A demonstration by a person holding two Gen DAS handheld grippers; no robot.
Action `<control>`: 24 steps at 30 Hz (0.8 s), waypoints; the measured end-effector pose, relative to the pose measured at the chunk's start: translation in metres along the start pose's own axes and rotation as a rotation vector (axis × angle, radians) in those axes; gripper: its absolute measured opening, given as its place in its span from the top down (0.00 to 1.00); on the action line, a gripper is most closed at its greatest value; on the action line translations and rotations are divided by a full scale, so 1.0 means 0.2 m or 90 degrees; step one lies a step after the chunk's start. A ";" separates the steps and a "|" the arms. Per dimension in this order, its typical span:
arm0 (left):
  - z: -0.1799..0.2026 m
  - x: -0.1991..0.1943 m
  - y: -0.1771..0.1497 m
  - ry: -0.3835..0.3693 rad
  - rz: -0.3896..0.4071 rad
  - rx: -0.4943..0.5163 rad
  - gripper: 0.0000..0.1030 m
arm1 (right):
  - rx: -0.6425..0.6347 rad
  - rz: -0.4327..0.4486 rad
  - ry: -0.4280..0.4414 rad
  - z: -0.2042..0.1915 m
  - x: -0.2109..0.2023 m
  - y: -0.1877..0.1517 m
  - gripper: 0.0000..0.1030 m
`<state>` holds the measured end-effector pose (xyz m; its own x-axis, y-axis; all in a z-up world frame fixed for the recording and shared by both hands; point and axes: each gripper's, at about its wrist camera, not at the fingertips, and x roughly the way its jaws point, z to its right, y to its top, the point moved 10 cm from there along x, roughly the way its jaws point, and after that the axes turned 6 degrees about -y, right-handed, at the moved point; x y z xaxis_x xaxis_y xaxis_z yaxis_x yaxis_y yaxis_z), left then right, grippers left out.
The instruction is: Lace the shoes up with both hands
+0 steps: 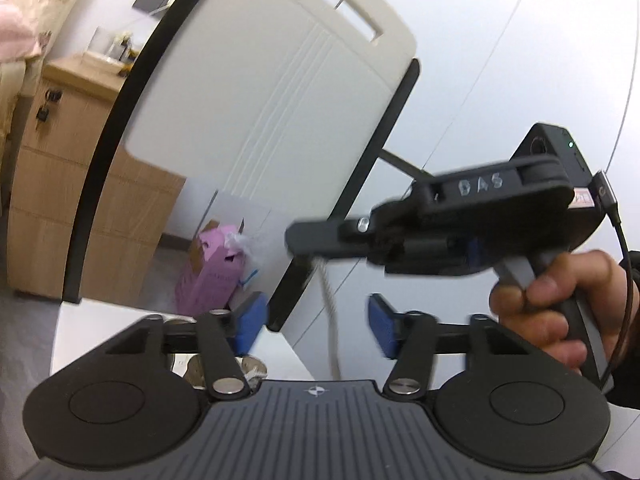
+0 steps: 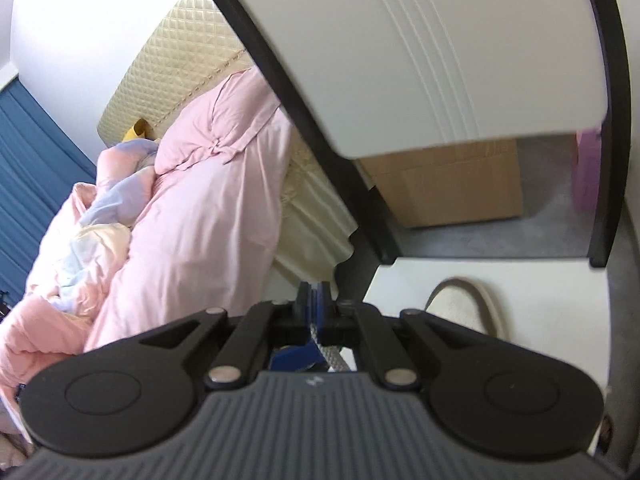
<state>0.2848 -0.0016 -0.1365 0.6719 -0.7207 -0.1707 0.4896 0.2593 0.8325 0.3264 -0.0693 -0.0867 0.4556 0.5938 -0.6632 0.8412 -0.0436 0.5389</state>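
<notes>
Counted across both wrist views

We count two grippers: the left gripper point(image 1: 316, 322), whose two blue pads point(image 1: 252, 320) stand apart, and the right gripper point(image 1: 298, 240), which we also see in its own view point(image 2: 316, 300) with its two pads pressed together. We count one lace point(image 1: 330, 320), a single pale cord, and one shoe point(image 2: 466, 304), only its toe showing. We see one bare hand point(image 1: 548, 308) on a grip. Around them we count one white chair point(image 1: 260, 92), one wooden cabinet point(image 1: 68, 160), one pink box point(image 1: 212, 272), one cardboard box point(image 2: 448, 184), one bed point(image 2: 192, 216) with one pink pillow point(image 2: 216, 124), and one white table point(image 2: 500, 276).
</notes>
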 end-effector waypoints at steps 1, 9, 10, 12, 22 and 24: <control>0.01 0.00 0.00 0.003 0.004 0.006 0.73 | 0.005 0.001 0.000 0.00 -0.01 -0.01 0.97; 0.02 -0.02 0.02 0.003 0.019 0.032 0.97 | 0.118 0.009 0.033 0.11 -0.09 -0.03 0.97; 0.03 -0.02 0.02 0.001 0.016 0.037 0.97 | 0.122 0.008 0.034 0.12 -0.10 -0.03 0.96; 0.04 0.00 0.01 0.000 0.009 0.047 0.97 | 0.118 0.008 0.033 0.13 -0.11 -0.03 0.93; 0.05 0.03 0.00 -0.001 0.000 0.059 0.97 | 0.131 0.007 0.043 0.16 -0.12 -0.03 0.73; 0.05 0.02 -0.01 0.001 -0.003 0.064 0.97 | 0.137 0.007 0.050 0.15 -0.12 -0.03 0.73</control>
<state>0.2815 -0.0121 -0.1332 0.6710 -0.7203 -0.1761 0.4352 0.1903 0.8800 0.3202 -0.1078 -0.0895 0.4482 0.6526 -0.6109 0.8830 -0.2164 0.4166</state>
